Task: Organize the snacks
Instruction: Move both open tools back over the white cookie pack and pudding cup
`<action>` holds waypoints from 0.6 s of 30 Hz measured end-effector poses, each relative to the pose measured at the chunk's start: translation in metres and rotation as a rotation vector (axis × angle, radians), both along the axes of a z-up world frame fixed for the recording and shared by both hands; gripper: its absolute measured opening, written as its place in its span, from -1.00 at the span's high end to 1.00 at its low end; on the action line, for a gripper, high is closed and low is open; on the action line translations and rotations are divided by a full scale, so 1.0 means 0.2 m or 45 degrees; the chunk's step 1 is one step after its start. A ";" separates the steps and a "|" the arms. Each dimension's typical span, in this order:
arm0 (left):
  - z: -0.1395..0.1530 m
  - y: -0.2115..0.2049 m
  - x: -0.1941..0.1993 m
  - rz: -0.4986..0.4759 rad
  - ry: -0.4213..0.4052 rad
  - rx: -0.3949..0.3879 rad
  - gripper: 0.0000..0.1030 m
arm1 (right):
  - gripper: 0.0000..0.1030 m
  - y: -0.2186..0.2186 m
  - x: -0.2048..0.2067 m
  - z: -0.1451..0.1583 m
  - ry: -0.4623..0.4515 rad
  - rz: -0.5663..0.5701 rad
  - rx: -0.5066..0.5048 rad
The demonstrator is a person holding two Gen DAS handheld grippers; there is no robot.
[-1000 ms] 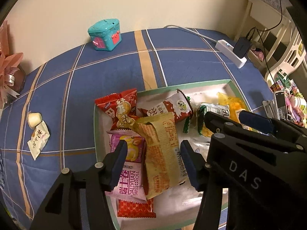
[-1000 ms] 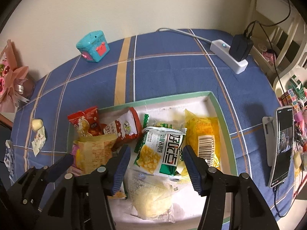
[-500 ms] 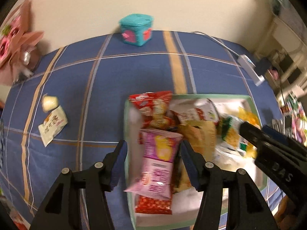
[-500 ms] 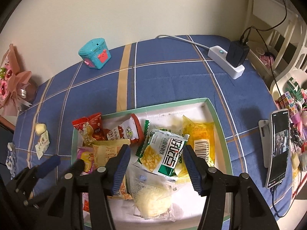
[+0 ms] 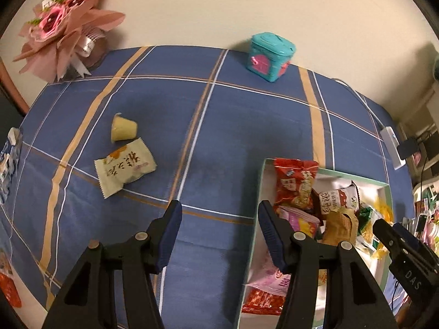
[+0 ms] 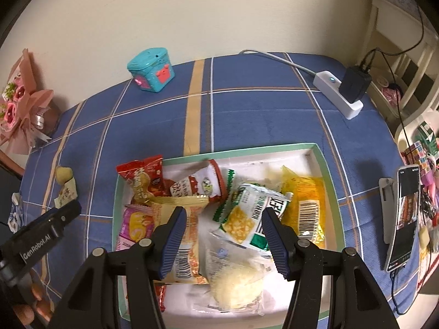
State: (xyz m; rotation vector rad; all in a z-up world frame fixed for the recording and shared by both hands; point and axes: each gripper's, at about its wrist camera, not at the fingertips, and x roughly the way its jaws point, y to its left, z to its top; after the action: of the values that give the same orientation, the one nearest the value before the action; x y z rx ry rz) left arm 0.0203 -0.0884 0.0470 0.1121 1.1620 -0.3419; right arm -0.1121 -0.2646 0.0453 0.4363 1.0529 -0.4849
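A green-rimmed white tray (image 6: pixel 323 170) holds several snack packets: a red one (image 6: pixel 142 176), a pink one (image 6: pixel 131 226), a tan one (image 6: pixel 189 235), a green-and-white cracker packet (image 6: pixel 252 213), a yellow one (image 6: pixel 304 205) and a clear one (image 6: pixel 236 271). My right gripper (image 6: pixel 223 227) hangs open over the tray's middle, holding nothing. My left gripper (image 5: pixel 219 227) is open and empty above the blue cloth, just left of the tray's rim (image 5: pixel 260 192). Further left on the cloth lie a cream packet (image 5: pixel 124 166) and a small jelly cup (image 5: pixel 123 128).
A teal toy box (image 5: pixel 270 56) stands at the back by the wall, with a pink bouquet (image 5: pixel 63 24) at the back left. A power strip with a charger (image 6: pixel 340 93) and a phone on a stand (image 6: pixel 403 213) sit to the right. A blue-and-white item (image 5: pixel 8 159) lies at the left edge.
My left gripper has swung left, off the tray and out over the cloth, rolling as it went. The cream packet and jelly cup now sit ahead of it. The right gripper has hardly moved.
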 end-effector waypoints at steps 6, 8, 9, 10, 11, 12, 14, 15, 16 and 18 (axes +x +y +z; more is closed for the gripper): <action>-0.02 0.01 0.01 -0.001 0.014 0.005 -0.38 | -0.37 0.02 0.02 0.00 0.007 0.006 -0.015; -0.02 0.01 0.01 -0.007 0.013 0.017 -0.44 | -0.70 0.02 0.02 -0.01 0.007 0.007 -0.024; -0.03 0.00 0.01 -0.009 0.013 0.022 -0.44 | -0.70 0.02 0.03 -0.01 0.006 0.011 -0.025; -0.03 0.00 0.01 -0.010 0.015 0.025 -0.44 | -0.71 0.02 0.03 -0.01 0.007 0.014 -0.027; -0.04 0.00 0.01 -0.010 0.019 0.028 -0.46 | -0.72 0.02 0.03 -0.01 0.009 0.015 -0.031; -0.04 0.00 0.01 -0.007 0.022 0.031 -0.53 | -0.75 0.02 0.03 -0.02 0.013 0.015 -0.035; -0.06 0.01 0.02 0.003 0.025 0.039 -0.62 | -1.00 0.02 0.03 -0.02 0.015 0.015 -0.041; -0.06 0.01 0.02 0.006 0.024 0.043 -0.62 | -1.00 0.02 0.03 -0.02 0.011 0.014 -0.043; -0.06 0.01 0.02 0.010 0.024 0.050 -0.63 | -1.00 0.01 0.03 -0.02 0.008 0.015 -0.042; -0.07 0.02 0.02 0.018 0.025 0.057 -0.70 | -1.00 0.01 0.02 -0.02 0.002 0.015 -0.042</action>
State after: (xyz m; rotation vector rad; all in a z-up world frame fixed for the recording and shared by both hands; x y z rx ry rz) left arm 0.0249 -0.0849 0.0326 0.1403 1.1897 -0.3053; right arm -0.1071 -0.2620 0.0408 0.4003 1.0475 -0.4915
